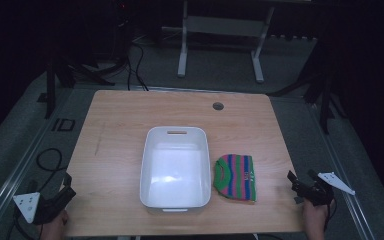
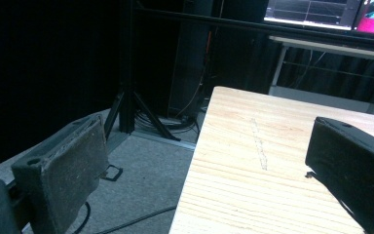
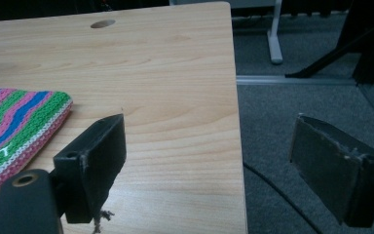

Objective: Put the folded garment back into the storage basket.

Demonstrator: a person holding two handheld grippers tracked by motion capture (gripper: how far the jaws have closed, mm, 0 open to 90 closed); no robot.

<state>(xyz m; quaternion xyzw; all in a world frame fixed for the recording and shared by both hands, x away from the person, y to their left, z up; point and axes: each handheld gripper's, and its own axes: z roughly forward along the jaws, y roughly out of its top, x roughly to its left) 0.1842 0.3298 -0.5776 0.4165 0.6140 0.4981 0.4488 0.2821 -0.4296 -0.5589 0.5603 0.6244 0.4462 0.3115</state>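
Both grippers are wide open and holding nothing right now: the left gripper (image 1: 69, 186) sits at the near left corner of the wooden table (image 1: 120, 115), the right gripper (image 1: 300, 181) at the near right edge. Going by size: the table, then the white plastic bin (image 1: 175, 167) in the middle, empty as far as I can tell, then the folded striped knit sweater (image 1: 236, 177) lying flat just to the right of the bin, close but apart from it.

My guess is the sweater goes into the bin. The right gripper is nearest, so I'd come in low along the tabletop, slide one jaw under the folded edge closest to it, pinch through all the layers so it doesn't unfold, then lift clear of the bin's rim before moving over.
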